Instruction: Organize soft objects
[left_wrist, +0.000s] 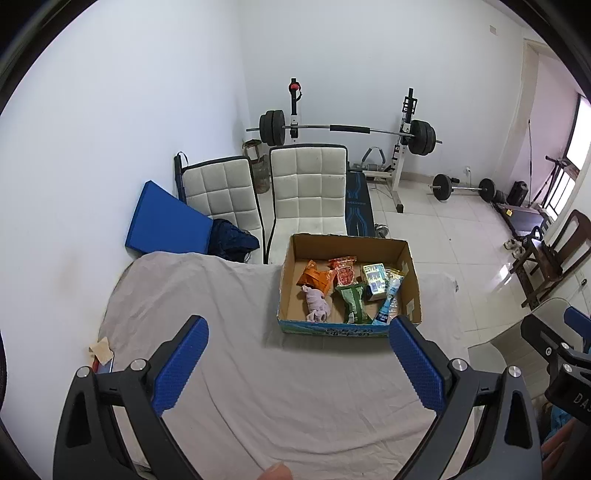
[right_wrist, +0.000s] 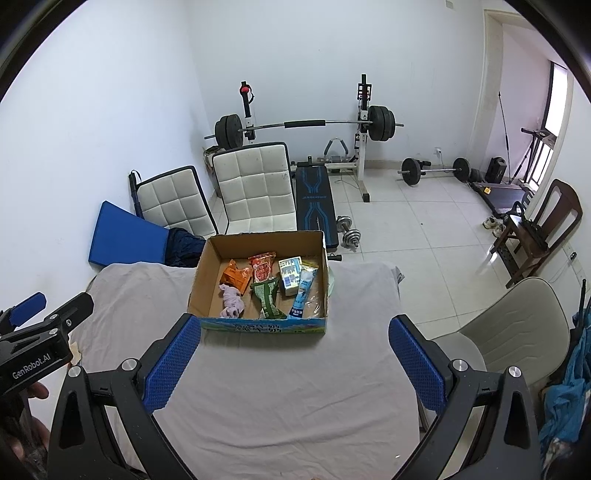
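Note:
A cardboard box (left_wrist: 406, 266) (right_wrist: 207, 273) stands on the far part of a cloth-covered table (left_wrist: 258, 387) (right_wrist: 288, 398). Inside lie a pink soft toy (left_wrist: 317, 302) (right_wrist: 232, 301), an orange packet (left_wrist: 317, 277) (right_wrist: 236, 275), a red packet (left_wrist: 344, 271) (right_wrist: 263, 267), a green packet (left_wrist: 352, 301) (right_wrist: 267, 295), a small white carton (left_wrist: 375, 280) (right_wrist: 290, 275) and a blue-labelled bottle (left_wrist: 388, 302) (right_wrist: 301, 295). My left gripper (left_wrist: 297, 338) is open and empty, held short of the box. My right gripper (right_wrist: 293, 338) is open and empty, also short of the box.
Two white padded chairs (left_wrist: 310, 188) (right_wrist: 255, 184) stand behind the table, with a blue mat (left_wrist: 162, 218) against the wall. A barbell rack (left_wrist: 347, 129), a bench and dumbbells (right_wrist: 347, 229) fill the back. A beige chair (right_wrist: 517, 325) is at right.

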